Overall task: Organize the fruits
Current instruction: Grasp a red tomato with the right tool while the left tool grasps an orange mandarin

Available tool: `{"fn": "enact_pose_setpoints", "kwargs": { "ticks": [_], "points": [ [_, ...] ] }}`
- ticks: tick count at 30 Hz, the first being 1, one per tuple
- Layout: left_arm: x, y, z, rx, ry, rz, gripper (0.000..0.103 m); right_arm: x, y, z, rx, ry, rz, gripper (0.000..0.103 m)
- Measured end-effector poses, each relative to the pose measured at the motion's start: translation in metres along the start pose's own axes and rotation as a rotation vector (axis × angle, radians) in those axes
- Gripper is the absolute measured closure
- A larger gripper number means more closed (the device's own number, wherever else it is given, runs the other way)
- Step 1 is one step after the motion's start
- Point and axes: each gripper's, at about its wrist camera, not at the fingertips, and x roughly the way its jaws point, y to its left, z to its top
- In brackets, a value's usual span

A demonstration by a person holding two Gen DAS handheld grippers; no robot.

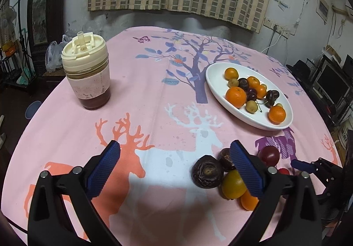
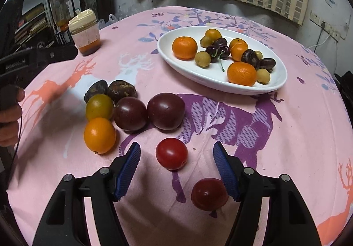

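The right tongs point(image 2: 176, 171) stand spread over the tabletop point(image 2: 297, 135), gripping nothing — one red fruit point(image 2: 171, 153) lies straight ahead between the tips, a second point(image 2: 209, 194) nearer, just beside the right finger. The left tongs point(image 1: 175, 165) gape wide and empty, their right finger over a clump of dark fruit point(image 1: 207, 172) and oranges point(image 1: 233, 184). Past the red fruit sit two plums point(image 2: 166, 110); farther off, the white plate point(image 2: 167, 51) already carries fruit. The right hand looks better placed for the first red fruit, which is round, so no axis matters.
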Motion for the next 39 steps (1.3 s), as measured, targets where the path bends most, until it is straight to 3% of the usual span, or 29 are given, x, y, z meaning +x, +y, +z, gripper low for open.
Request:
{"fn": "enact_pose_setpoints", "kwargs": {
  "ticks": [5, 7, 9, 11, 12, 13, 15, 18, 23, 39],
  "points": [
    [0.000, -0.001, -0.003, 0.014, 0.001, 0.004, 0.006, 0.003, 0.006, -0.001, -0.035, 0.014, -0.001, 0.044],
    [0.001, -0.002, -0.003, 0.018, 0.004, 0.000, 0.006, 0.007, 0.007, -0.002, -0.045, 0.031, -0.007, 0.065],
    [0.001, -0.004, -0.007, 0.032, 0.007, -0.006, 0.006, 0.006, 0.006, -0.002, -0.047, 0.028, -0.027, 0.073],
    [0.001, -0.009, -0.012, 0.073, 0.029, -0.050, 0.006, 0.004, -0.002, 0.000, -0.001, 0.016, -0.013, 0.073],
    [-0.001, -0.015, -0.016, 0.108, 0.050, -0.126, 0.006, 0.002, -0.007, 0.001, 0.030, 0.011, -0.005, 0.073],
    [-0.003, -0.022, -0.020, 0.138, 0.064, -0.199, 0.009, 0.001, -0.012, 0.001, 0.059, 0.006, 0.000, 0.073],
    [-0.008, -0.040, -0.030, 0.225, 0.095, -0.312, 0.028, -0.001, -0.022, 0.001, 0.116, 0.000, 0.000, 0.073],
    [-0.008, -0.064, -0.047, 0.344, 0.134, -0.363, 0.047, 0.000, -0.030, 0.001, 0.155, 0.002, -0.002, 0.073],
    [0.003, -0.080, -0.060, 0.398, 0.206, -0.367, 0.065, -0.003, -0.028, 0.002, 0.151, -0.008, 0.010, 0.073],
    [0.021, -0.104, -0.062, 0.420, 0.197, -0.258, 0.066, -0.018, -0.019, 0.005, 0.126, -0.047, 0.036, 0.073]
  ]
}}
